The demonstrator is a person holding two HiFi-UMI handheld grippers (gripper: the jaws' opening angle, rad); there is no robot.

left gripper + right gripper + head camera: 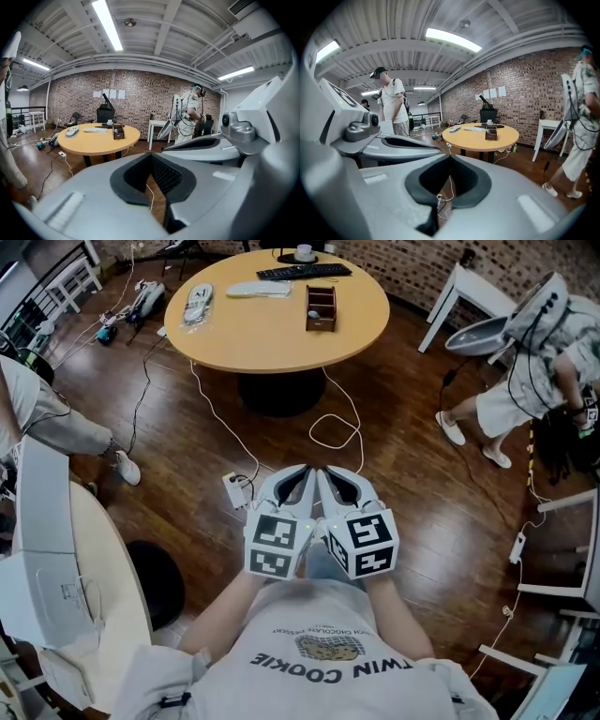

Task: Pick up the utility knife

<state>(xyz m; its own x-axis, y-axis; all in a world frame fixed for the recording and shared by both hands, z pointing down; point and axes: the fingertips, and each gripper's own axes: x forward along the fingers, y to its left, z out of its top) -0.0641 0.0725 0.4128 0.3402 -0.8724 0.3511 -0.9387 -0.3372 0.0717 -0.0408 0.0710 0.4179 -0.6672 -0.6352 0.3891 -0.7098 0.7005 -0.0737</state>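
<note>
Our left claw [151, 155] is pressed narrow, its tips meeting with nothing between them. Our right claw [450, 157] is the same, closed and empty. We hold the two side by side, close together, above the wooden floor [422, 427], where a white cable [333, 432] loops just beyond them. Far ahead stands the round desk [272, 343], carrying a keyboard [303, 271] at its far edge and a small wooden box [321, 308] to the right. We cannot pick out the utility knife among the small things lying there.
</note>
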